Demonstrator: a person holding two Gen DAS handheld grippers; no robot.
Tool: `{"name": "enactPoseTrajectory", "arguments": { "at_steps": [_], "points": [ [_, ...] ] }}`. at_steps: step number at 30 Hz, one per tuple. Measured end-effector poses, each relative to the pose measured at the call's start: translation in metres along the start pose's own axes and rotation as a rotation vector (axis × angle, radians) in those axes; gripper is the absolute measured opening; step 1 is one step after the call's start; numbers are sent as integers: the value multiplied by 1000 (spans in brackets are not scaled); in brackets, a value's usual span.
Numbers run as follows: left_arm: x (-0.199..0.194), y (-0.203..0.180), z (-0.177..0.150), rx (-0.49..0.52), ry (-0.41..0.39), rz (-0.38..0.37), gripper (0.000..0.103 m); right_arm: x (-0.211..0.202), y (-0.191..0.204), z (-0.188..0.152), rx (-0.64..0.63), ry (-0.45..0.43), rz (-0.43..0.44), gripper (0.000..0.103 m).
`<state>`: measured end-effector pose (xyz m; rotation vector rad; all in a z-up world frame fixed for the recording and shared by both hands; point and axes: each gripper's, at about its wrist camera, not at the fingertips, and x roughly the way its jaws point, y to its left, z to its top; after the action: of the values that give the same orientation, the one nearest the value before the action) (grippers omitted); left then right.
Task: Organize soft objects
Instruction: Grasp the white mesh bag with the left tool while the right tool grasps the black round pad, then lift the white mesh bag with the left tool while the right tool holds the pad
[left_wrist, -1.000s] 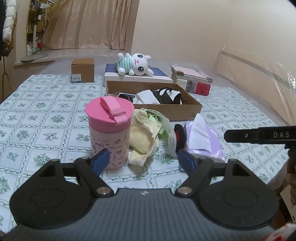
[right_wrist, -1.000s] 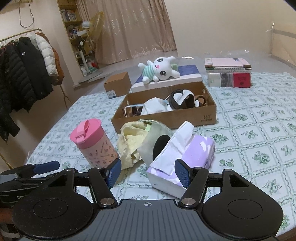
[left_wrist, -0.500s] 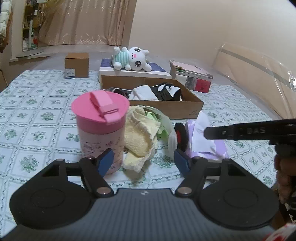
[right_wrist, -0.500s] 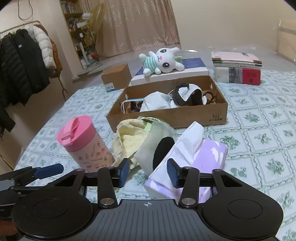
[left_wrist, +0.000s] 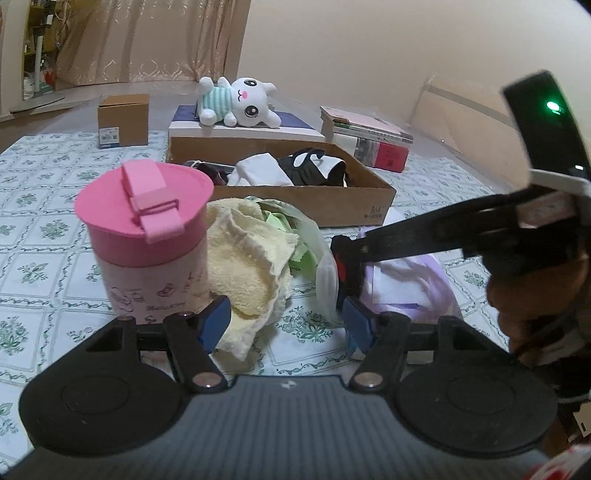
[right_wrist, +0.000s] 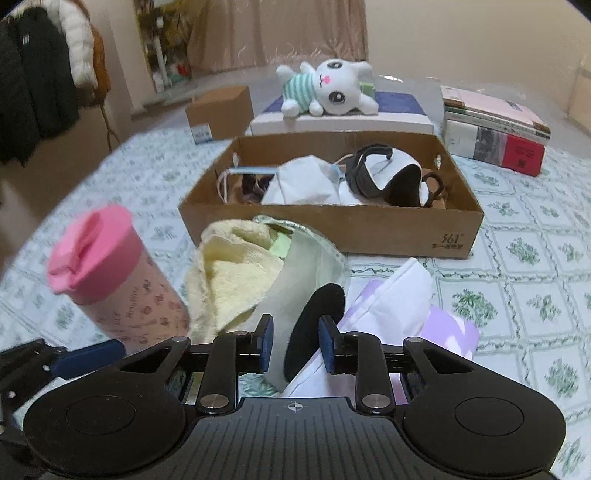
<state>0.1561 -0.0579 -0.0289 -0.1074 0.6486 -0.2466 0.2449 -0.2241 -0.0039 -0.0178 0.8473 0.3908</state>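
The right tongs (right_wrist: 295, 343) are half-closed around the grey-and-black pouch (right_wrist: 306, 317), not yet gripping; left tongs (left_wrist: 288, 325) gape empty; next, pinch and lift toward the cardboard box (right_wrist: 369, 229).

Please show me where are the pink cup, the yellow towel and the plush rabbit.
pink cup (left_wrist: 144, 206): left wrist view, on its lid.
yellow towel (left_wrist: 247, 254): left wrist view, on its folds.
plush rabbit (right_wrist: 332, 88): right wrist view, on its face.
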Motion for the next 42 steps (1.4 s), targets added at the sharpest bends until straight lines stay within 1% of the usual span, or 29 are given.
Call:
{"name": "enactPoseTrajectory", "arguments": {
  "at_steps": [5, 10, 13, 16, 18, 21, 25, 28, 30, 32, 33, 34, 35, 36, 37, 38, 42],
  "points": [
    [9, 0, -1, 1, -1, -13, 63, 17, 5, 4, -64, 29, -52, 25],
    [15, -1, -1, 13, 0, -20, 63, 24, 8, 8, -101, 42, -67, 13],
    [17, -3, 0, 21, -4, -20, 61, 14, 5, 10, -90, 12, -56, 11],
    [19, -8, 3, 30, -13, -28, 60, -6, 0, 12, -61, -44, -38, 11],
    [22, -12, 7, 41, -27, -31, 59, -21, -7, 13, -37, -89, -40, 10],
    [32, -17, 14, 50, -37, -25, 58, -38, -16, 14, 0, -133, -49, 10],
    [47, -24, 20, 71, -35, -26, 58, -53, -27, 11, 36, -163, -58, 10],
    [61, -27, 23, 76, -17, -22, 57, -61, -38, 7, 62, -178, -63, 10],
    [70, -28, 24, 72, 0, -17, 52, -63, -43, 3, 73, -181, -65, 10],
    [77, -29, 24, 70, 19, -12, 43, -63, -47, 0, 84, -181, -65, 10],
    [79, -29, 25, 70, 26, -7, 42, -64, -49, -1, 90, -182, -63, 10],
    [82, -29, 25, 70, 33, -3, 36, -64, -51, -2, 93, -183, -62, 10],
    [83, -29, 25, 71, 38, 0, 28, -64, -51, -3, 96, -185, -59, 10],
    [84, -30, 25, 74, 44, 5, 24, -65, -52, -3, 96, -187, -56, 10],
    [85, -30, 26, 78, 48, 10, 15, -66, -52, -4, 95, -189, -52, 10],
    [84, -30, 26, 81, 50, 14, 9, -67, -51, -4, 95, -192, -49, 10],
    [71, -29, 26, 78, 42, 5, 5, -75, -47, -6, 94, -206, -32, 10]
  ]
}}
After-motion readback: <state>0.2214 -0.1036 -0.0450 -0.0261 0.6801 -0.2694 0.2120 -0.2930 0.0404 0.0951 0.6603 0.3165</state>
